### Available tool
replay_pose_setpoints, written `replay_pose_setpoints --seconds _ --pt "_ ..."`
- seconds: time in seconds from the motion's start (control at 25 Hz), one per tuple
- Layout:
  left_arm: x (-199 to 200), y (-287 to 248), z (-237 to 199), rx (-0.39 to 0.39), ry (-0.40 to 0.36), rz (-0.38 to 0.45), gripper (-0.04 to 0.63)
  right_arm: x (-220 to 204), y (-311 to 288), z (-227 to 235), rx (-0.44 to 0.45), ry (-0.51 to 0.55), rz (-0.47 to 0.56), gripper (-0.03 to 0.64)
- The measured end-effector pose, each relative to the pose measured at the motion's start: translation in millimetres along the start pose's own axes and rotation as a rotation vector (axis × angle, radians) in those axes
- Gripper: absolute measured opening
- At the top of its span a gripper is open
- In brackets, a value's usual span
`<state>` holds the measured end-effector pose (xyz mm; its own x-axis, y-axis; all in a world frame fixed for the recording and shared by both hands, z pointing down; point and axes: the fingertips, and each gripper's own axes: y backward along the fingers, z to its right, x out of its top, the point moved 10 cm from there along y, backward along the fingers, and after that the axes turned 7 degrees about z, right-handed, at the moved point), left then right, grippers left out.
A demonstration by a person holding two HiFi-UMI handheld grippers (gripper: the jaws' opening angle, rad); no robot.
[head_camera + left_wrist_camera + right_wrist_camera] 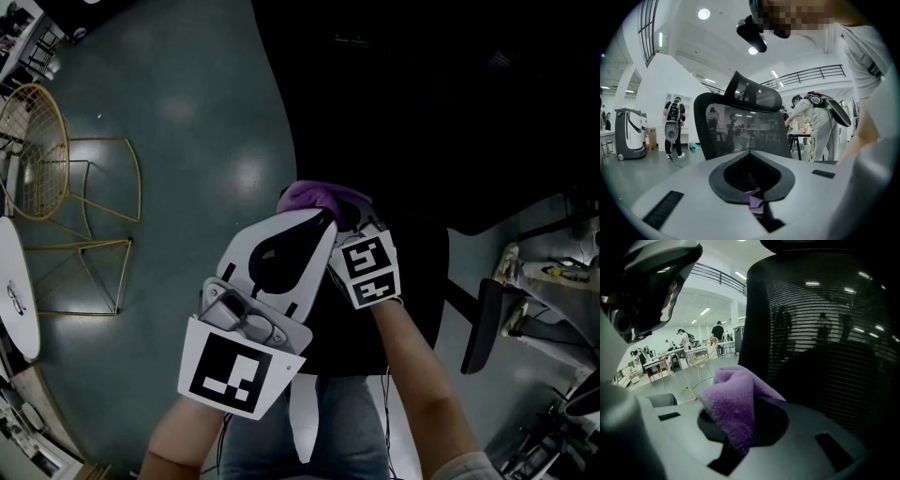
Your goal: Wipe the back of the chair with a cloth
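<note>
In the head view the left gripper (pixel 305 230) and the right gripper (pixel 354 223) stand close together, both pointing to the far side. The purple cloth (pixel 321 197) is bunched at their tips, at the left edge of the black chair (pixel 422 112), which fills the far right. The floor (pixel 178 131) is smooth, grey-green and shiny under the lamps; a wire chair (pixel 42 150) and a white table (pixel 14 291) stand at the left. In the left gripper view the jaws are narrow and only a small purple corner of the cloth (pixel 755 201) shows in their slot, so this gripper seems to pinch it. Ahead, apart from the jaws, is a chair (pixel 740 126) with mesh and a headrest (pixel 754 96), which I take for the same one. People (pixel 672 124) stand in a large white hall with a railing (pixel 811 75) above. In the right gripper view the jaws are closed on the cloth (pixel 733 408), which rises as a thick fold, and the mesh back (pixel 825 333) is just beside it on the right; I cannot tell if they touch. I judge that the wiping is about to start or is at an early stroke. The next move calls for pressing the fold flat on the mesh and sliding it along the back with a steady grip, because the mesh may catch the soft pile
</note>
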<state>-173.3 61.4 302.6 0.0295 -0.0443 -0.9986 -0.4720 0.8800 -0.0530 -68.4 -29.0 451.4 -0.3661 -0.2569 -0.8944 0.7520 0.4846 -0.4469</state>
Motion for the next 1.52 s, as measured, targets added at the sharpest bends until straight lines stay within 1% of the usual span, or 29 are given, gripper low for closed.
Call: replay_pose_setpoints --seconds 0.2,0.36,0.44,0.64,0.84,0.96,1.16,1.36,1.52 --pt "-5.9 4.4 -5.8 0.001 -0.006 -0.006 0.012 -2.9 -1.1 -3.8 -0.007 0.007 0.016 0.048" --pt "-10.0 4.4 -7.7 -0.012 -0.017 -0.009 0.012 -6.7 1.3 -4.4 -0.016 -0.012 0.049 0.048" --pt "-13.1 4.6 -8.9 -0.014 -0.008 -0.008 0.012 -9.2 2.1 -4.7 -0.017 -0.017 0.063 0.048" --pt "-26.7 2.7 -9.1 -0.008 0.028 -0.009 0.012 -28.1 0.4 -5.4 -0.009 0.005 0.045 0.048" --pt "-36.5 -3.4 -8.4 -0.025 0.016 -0.016 0.012 -43.4 -6.6 -4.9 0.004 -0.032 0.025 0.048" --pt "-37.1 -4.6 -8.3 -0.031 0.008 -0.022 0.012 -45.5 -7.4 -4.7 0.012 -0.046 0.023 0.048" --pt "-35.7 -7.5 -4.9 -0.028 0.000 -0.022 0.012 -46.6 -0.7 -1.3 0.025 0.027 0.005 0.046" --pt "-38.8 -18.0 2.3 -0.032 0.004 -0.026 0.013 -53.5 10.7 17.2 0.016 0.045 -0.003 0.046" --pt "-40.1 -28.2 13.8 -0.050 0.007 -0.033 0.012 -60.6 24.3 32.8 0.002 0.046 -0.013 0.046"
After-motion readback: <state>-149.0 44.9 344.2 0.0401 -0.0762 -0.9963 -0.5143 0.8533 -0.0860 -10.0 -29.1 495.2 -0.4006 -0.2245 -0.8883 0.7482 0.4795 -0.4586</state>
